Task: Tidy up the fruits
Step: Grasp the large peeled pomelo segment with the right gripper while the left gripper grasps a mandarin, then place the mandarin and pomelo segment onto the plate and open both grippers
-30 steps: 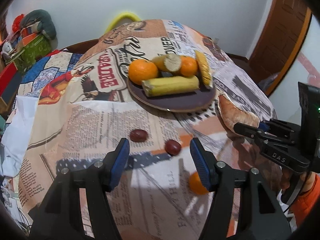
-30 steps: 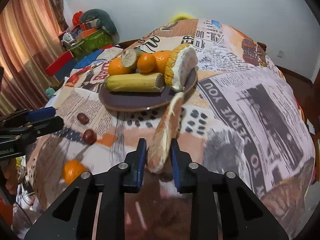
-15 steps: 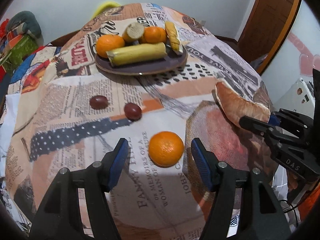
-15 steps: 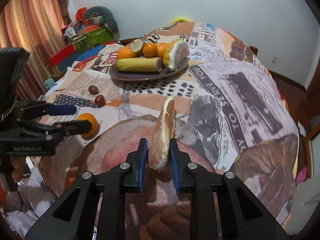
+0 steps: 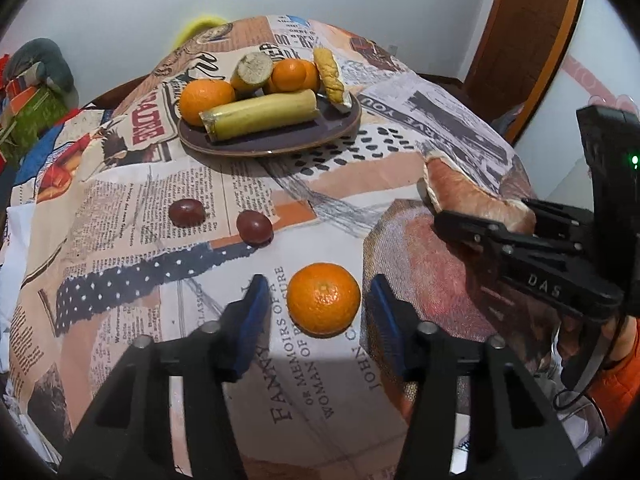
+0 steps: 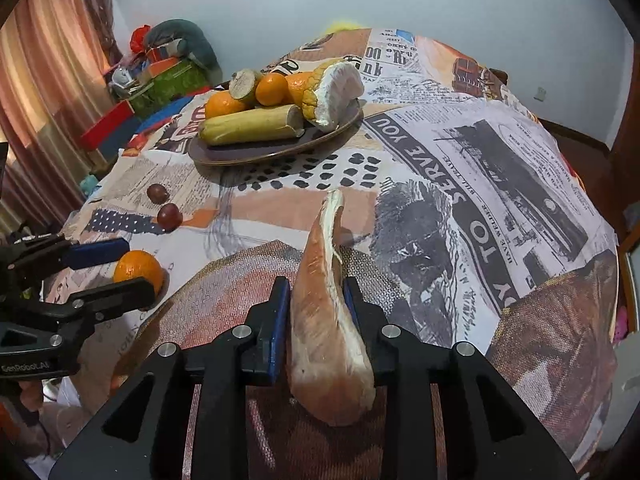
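A dark plate (image 5: 280, 142) (image 6: 248, 156) at the table's far side holds oranges, a sugarcane piece and a pomelo slice. My left gripper (image 5: 318, 304) is open, its blue pads on either side of a loose orange (image 5: 323, 298) (image 6: 139, 266) on the cloth. Two dark red fruits (image 5: 254, 227) (image 6: 169, 215) lie between the orange and the plate. My right gripper (image 6: 314, 300) is shut on a pink pomelo wedge (image 6: 326, 320) (image 5: 472, 196), held above the table's near right part.
The round table carries a newspaper-print cloth (image 5: 192, 184). Boxes and cushions (image 6: 168, 68) are piled at the far left by a curtain. A wooden door (image 5: 528, 28) stands at the right. The cloth drops off at the near edge.
My left gripper has drawn back from the two dark fruits and come down around the loose orange. My right gripper has lifted the pomelo wedge back from the plate.
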The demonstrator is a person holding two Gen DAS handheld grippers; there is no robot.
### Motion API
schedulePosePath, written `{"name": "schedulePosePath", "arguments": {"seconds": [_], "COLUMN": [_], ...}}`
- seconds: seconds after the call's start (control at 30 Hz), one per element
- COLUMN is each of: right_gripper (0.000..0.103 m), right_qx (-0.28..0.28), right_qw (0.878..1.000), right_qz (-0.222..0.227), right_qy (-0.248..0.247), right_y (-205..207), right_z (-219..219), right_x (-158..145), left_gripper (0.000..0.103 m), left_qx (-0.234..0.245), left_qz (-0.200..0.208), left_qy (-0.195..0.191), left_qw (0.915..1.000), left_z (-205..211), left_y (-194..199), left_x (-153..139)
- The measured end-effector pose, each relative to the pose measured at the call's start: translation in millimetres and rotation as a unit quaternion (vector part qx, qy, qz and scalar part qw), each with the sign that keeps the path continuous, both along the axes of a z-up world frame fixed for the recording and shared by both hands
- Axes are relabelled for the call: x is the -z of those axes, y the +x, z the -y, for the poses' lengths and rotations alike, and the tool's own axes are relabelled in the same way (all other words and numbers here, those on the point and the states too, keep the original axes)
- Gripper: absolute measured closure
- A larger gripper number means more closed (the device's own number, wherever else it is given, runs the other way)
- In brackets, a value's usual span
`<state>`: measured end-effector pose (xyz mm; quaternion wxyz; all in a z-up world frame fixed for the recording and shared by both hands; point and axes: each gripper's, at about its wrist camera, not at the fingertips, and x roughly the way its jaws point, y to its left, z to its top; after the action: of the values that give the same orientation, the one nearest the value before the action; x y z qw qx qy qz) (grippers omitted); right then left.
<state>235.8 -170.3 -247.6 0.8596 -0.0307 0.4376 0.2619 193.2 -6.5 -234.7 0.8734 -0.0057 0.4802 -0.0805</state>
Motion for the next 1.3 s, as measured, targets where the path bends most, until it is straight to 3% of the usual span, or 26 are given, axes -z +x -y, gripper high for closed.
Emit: {"name": "schedulePosePath", "arguments": {"seconds": [0.1,0.43,0.83,1.3], "right_gripper": [0.081,0.081,0.081,0.081], "right_qx": [-0.006,-0.036,-0.039,-0.048], "right_qw": [1.000,0.999,0.996,0.995], "right_qz": [0.002,0.039,0.075,0.085], "right_qy": [0.003,0.012,0.031,0.024], "right_y": [-2,-9,20,71], "right_z": [-1,-14,-34,-64], "right_x": [-2,-26,-52,-52], "left_gripper": [0.065,0.066,0.066,0.066], "left_qx": [0.003,-0.024,-0.057,-0.052], "left_qz": [-0.004,0.023,0.065,0.056], "left_qy": [0.000,-0.024,-0.031,-0.030], "left_qw": [1.0000,0.9991,0.9958,0.9966], "left_z": [0,-19,-51,-61], "left_y": [-1,3,39,99], "left_x": [3,-17,-45,-28]}}
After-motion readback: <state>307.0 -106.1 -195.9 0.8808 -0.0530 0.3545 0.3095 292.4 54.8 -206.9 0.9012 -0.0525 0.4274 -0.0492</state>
